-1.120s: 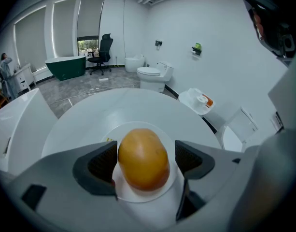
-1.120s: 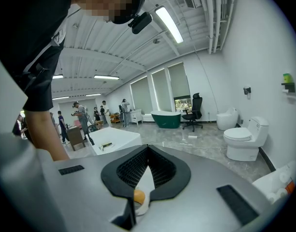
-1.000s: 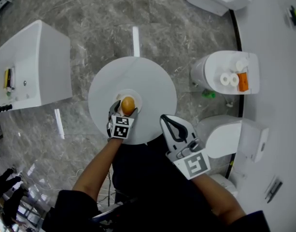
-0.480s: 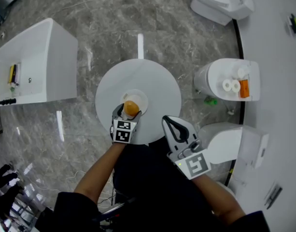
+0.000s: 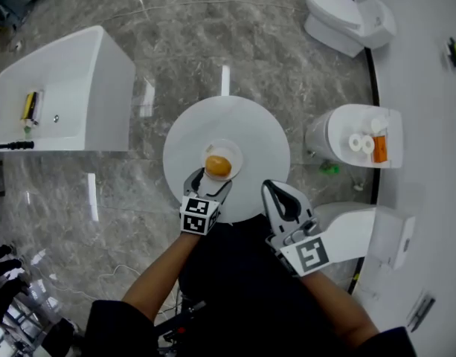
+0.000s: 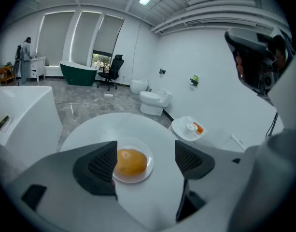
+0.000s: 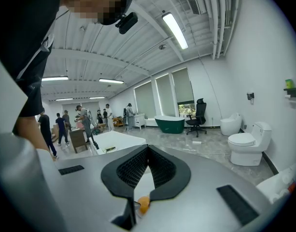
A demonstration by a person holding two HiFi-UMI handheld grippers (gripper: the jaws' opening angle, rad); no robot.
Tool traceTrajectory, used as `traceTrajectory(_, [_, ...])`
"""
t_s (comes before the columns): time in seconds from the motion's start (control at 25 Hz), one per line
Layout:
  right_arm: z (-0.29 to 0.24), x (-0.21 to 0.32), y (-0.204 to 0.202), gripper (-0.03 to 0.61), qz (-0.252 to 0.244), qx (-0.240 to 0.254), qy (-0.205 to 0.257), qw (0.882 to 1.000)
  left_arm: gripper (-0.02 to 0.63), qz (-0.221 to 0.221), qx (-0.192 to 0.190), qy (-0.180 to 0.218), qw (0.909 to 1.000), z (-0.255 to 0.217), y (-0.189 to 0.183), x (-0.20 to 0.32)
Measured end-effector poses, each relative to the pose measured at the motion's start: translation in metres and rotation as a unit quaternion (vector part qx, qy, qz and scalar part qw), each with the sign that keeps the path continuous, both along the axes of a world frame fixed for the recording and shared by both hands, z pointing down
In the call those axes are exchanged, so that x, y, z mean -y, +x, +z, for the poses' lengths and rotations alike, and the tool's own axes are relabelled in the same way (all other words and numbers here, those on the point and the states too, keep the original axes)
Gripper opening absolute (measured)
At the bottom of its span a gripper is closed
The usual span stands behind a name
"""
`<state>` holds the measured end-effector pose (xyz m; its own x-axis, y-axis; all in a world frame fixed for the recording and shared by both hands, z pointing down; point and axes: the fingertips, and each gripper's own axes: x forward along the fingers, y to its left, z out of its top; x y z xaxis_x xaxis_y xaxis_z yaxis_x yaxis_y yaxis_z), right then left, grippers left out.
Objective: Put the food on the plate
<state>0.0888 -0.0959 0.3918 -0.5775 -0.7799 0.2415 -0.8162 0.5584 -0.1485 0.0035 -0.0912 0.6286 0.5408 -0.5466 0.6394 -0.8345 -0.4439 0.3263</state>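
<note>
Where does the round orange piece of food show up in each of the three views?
Head view: round orange piece of food at centre, on the small white plate, just ahead of the left tool.
Left gripper view: lower centre, between the open jaws.
Right gripper view: a sliver at bottom centre, under the shut right tool.
Shared landmark: the white toilet.

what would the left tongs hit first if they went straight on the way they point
Probably the orange food on the plate: it lies just ahead of the open left tongs, toward their left side. Depth is unclear, so a low path might catch the plate's rim first.
</note>
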Motion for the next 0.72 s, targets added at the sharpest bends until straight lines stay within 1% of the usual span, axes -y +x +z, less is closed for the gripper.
traceTrajectory(0.2, [-0.010, -0.009, -0.011, 0.008, 0.004, -0.005, 0.011, 1.000, 0.359, -0.026, -0.042, 0.029, 0.9984, -0.042, -0.009, -0.005])
traceTrajectory(0.4, [-0.024, -0.012, -0.012, 0.008, 0.020, 0.010, 0.020, 1.000, 0.359, -0.045, -0.075, 0.058, 0.9944, -0.084, -0.015, -0.006])
traceTrajectory(0.56, [-0.038, -0.017, -0.025, 0.008, 0.013, 0.017, 0.038, 0.999, 0.359, -0.059, -0.088, 0.084, 0.9908, -0.119, -0.030, -0.005])
traceTrajectory(0.64, [-0.042, -0.019, -0.032, 0.008, 0.012, 0.010, 0.043, 0.999, 0.359, -0.069, -0.095, 0.099, 0.9882, -0.139, -0.039, -0.003])
traceTrajectory(0.72, [-0.048, -0.021, -0.037, 0.008, 0.008, -0.011, 0.055, 0.998, 0.359, -0.076, -0.108, 0.118, 0.9842, -0.162, -0.045, -0.001])
